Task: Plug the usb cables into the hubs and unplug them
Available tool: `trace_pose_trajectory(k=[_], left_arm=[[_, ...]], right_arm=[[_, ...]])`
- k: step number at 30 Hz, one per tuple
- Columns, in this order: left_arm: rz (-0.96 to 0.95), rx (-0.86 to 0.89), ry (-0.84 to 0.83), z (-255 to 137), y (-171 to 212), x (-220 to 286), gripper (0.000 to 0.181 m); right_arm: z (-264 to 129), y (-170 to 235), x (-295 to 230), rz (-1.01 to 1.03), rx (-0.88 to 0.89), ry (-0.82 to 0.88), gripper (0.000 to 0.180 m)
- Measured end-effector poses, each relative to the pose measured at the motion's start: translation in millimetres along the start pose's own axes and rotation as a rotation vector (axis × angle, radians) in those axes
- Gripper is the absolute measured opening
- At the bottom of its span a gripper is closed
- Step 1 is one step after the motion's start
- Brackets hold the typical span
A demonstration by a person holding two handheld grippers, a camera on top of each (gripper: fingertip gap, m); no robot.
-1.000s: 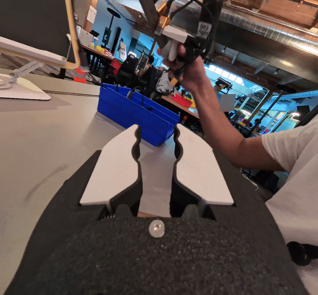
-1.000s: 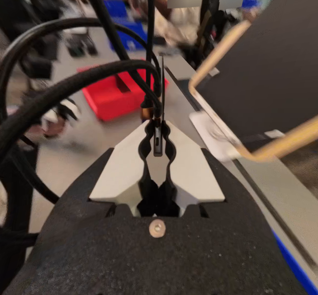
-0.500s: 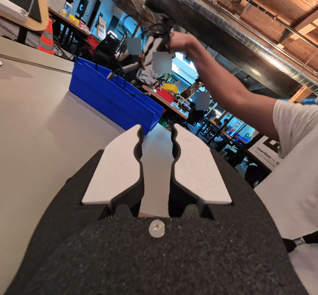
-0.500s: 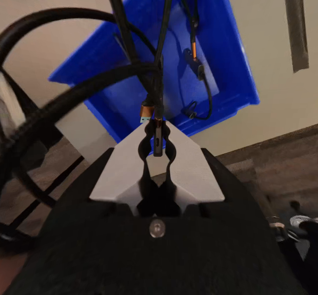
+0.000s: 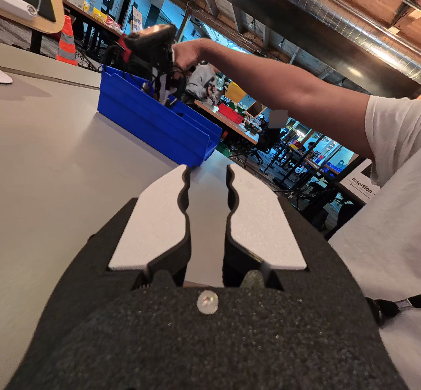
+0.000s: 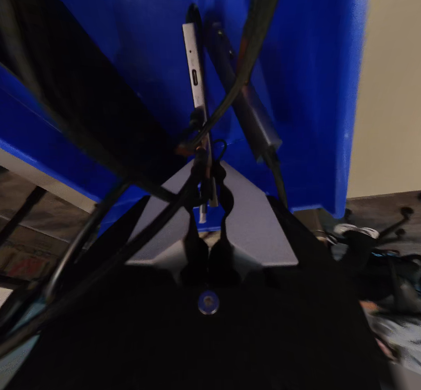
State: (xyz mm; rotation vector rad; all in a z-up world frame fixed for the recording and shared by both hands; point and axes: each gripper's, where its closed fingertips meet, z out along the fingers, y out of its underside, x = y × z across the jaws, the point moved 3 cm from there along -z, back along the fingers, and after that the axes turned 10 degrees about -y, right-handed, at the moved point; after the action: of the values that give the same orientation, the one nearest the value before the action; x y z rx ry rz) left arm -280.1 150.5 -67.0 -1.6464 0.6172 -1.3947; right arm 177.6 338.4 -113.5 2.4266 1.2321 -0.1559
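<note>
My left gripper [image 5: 207, 174] is open and empty, low over the grey table [image 5: 57, 151]. A blue bin [image 5: 155, 126] stands ahead of it near the table's right edge. My right gripper [image 5: 165, 100], held in a hand, points down into that bin. In the right wrist view my right gripper [image 6: 208, 169] is shut on a slim silver hub [image 6: 195, 67] that hangs into the bin [image 6: 307, 83]. Black cables [image 6: 230, 96] trail from it, one with an orange-collared plug [image 6: 182, 149]. A second, darker hub [image 6: 255, 115] lies on the bin floor.
The person's arm [image 5: 284, 87] reaches across above the table to the bin. An orange cone [image 5: 67, 44] stands on the floor beyond the table. A wood-rimmed board [image 5: 52, 3] hangs at the upper left. Thick black cables [image 6: 68, 140] cross the left of the right wrist view. There is about 50 centimeters between the tips of the two grippers.
My right gripper has come down from high above the table into the blue bin, still holding the hub and cables. My left gripper has stayed open and turned a little.
</note>
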Motion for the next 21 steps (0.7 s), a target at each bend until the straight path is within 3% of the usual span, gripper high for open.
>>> trace_pose_trajectory(k=[7, 11, 15, 18, 21], left_arm=[[0.022, -0.009, -0.031, 2.3, 1.1, -3.1, 0.030], [0.127, -0.022, -0.115, 5.2, 1.7, -5.8, 0.030], [0.375, -0.014, -0.320, -5.2, -5.6, -10.3, 0.043], [0.535, 0.043, -0.526, -33.5, -14.1, -14.2, 0.054], [0.539, 0.145, -0.712, -79.2, -25.5, -17.3, 0.058]], right_arm=[[-41.3, 36.3, -0.7, 0.080, 0.197, 0.038, 0.049], [-77.1, 55.3, 3.5, 0.065, 0.319, 0.249, 0.059], [-122.6, 76.7, -5.1, 0.143, 0.472, 0.553, 0.062], [-150.2, 85.2, -52.0, 0.182, 0.753, 0.776, 0.057], [-141.2, 102.7, -117.2, 0.248, 1.021, 0.989, 0.056]])
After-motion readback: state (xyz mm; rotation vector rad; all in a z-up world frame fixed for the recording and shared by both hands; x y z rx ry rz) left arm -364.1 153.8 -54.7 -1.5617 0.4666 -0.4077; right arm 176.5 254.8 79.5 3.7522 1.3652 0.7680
